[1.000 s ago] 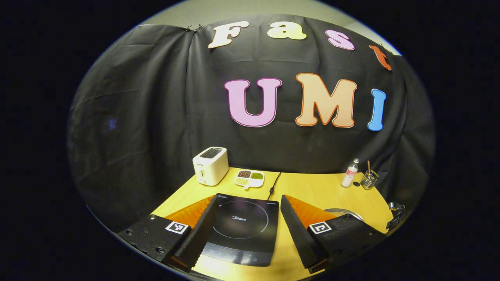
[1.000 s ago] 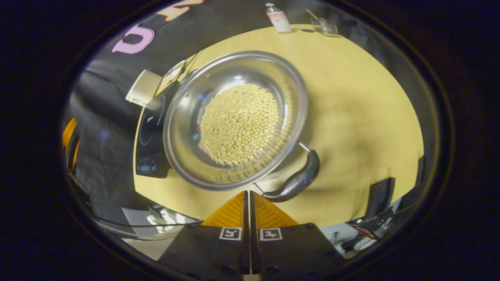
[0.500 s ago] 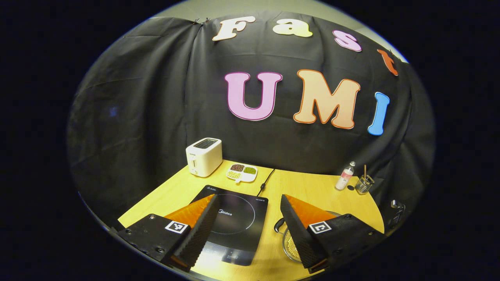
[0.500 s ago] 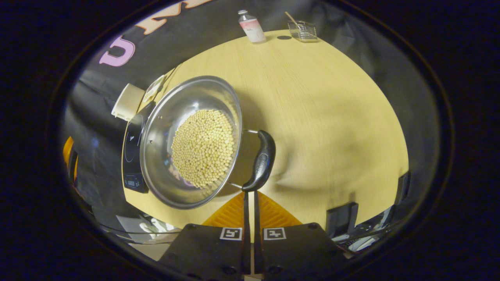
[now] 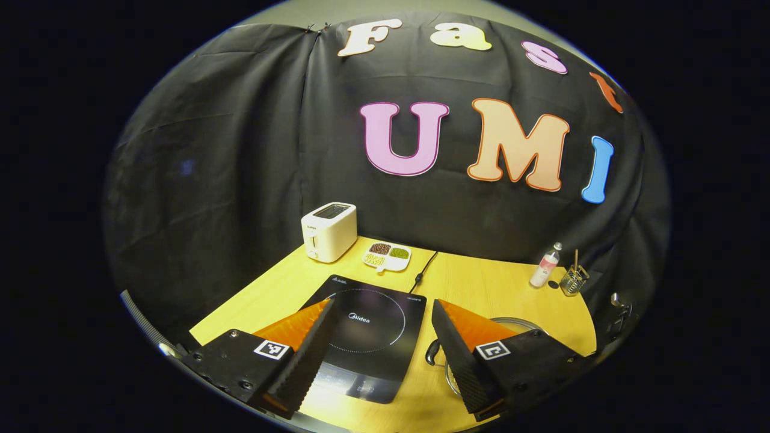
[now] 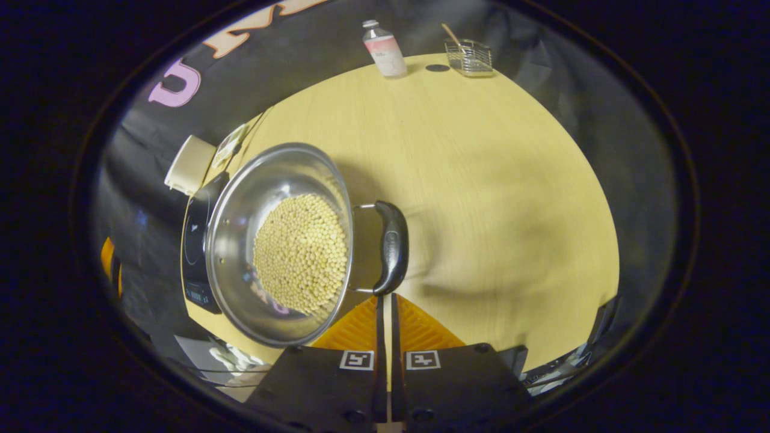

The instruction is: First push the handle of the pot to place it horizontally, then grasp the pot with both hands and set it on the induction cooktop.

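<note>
A steel pot full of pale beans sits on the wooden table, close beside the black induction cooktop. Its black side handle points away from the cooktop. My right gripper is shut with nothing held; its tips are at the near end of that handle, touching or nearly so. My left gripper hangs open above the near part of the cooktop. Behind its right finger show the pot's rim and other black handle.
At the back left stand a white toaster and a divided dish of beans, with the cooktop's cord beside them. A small bottle and a wire basket are at the far right edge. Bare table lies right of the pot.
The pot has turned, its handle swinging from near my right fingertips round to the pot's right side. The left gripper has drawn back and shifted, bringing the pot into its view.
</note>
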Tool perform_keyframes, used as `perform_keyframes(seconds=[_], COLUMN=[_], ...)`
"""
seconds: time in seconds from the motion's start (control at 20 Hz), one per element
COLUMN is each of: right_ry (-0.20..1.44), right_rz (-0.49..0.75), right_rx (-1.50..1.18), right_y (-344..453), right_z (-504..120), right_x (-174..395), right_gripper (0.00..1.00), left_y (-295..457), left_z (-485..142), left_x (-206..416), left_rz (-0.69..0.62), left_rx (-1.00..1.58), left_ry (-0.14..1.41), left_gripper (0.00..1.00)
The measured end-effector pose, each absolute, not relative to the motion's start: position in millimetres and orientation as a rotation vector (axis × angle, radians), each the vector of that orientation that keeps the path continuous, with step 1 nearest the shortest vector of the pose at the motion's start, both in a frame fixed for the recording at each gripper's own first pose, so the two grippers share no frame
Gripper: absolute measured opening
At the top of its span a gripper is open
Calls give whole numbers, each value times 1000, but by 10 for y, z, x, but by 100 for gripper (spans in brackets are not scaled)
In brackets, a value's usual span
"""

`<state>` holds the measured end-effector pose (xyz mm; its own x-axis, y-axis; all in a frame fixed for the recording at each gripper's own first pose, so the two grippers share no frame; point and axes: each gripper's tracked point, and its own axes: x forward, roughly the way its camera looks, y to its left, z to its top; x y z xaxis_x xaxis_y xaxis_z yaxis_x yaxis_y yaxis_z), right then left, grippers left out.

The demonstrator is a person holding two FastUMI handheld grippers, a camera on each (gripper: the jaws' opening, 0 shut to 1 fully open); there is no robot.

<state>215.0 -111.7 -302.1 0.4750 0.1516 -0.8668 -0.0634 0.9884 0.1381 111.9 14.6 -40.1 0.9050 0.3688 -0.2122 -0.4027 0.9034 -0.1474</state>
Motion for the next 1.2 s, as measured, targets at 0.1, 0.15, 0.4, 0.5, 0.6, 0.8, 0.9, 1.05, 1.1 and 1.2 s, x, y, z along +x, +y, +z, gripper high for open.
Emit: perform_keyframes(seconds=[0.1,0.15,0.4,0.5,0.6,0.8,0.9,1.05,1.1,1.2], right_ry=[1051,1046,1051,1065,1076,1088,1072,1033,1021,1005], right_rz=[120,116,116,86,60,28,30,60,77,109], right_rx=[103,111,123,110,96,149,204,246,262,296], right_y=[-1128,-1123,-1119,-1240,-1346,-1476,-1476,-1401,-1347,-1213], right_z=[-2977,-2966,-2934,-2955,-2969,-2890,-2755,-2549,-2489,-2435], right_x=[2238,2293,2343,2324,2275,2225,2234,2343,2393,2524], right_gripper=[6,5,5,3,19,83,94,100,100,94], left_y=[131,131,87,82,81,49,0,-167,-244,-373], left_z=[-473,-492,-599,-646,-692,-817,-927,-1172,-1269,-1473], left_x=[1165,1186,1290,1326,1359,1413,1456,1490,1517,1520], left_rz=[402,404,400,401,401,392,369,289,254,208], left_rx=[-192,-193,-210,-213,-225,-252,-257,-274,-287,-336], left_ry=[210,218,252,269,284,314,353,459,503,595], left_gripper=[96,97,97,97,97,97,97,96,96,100])
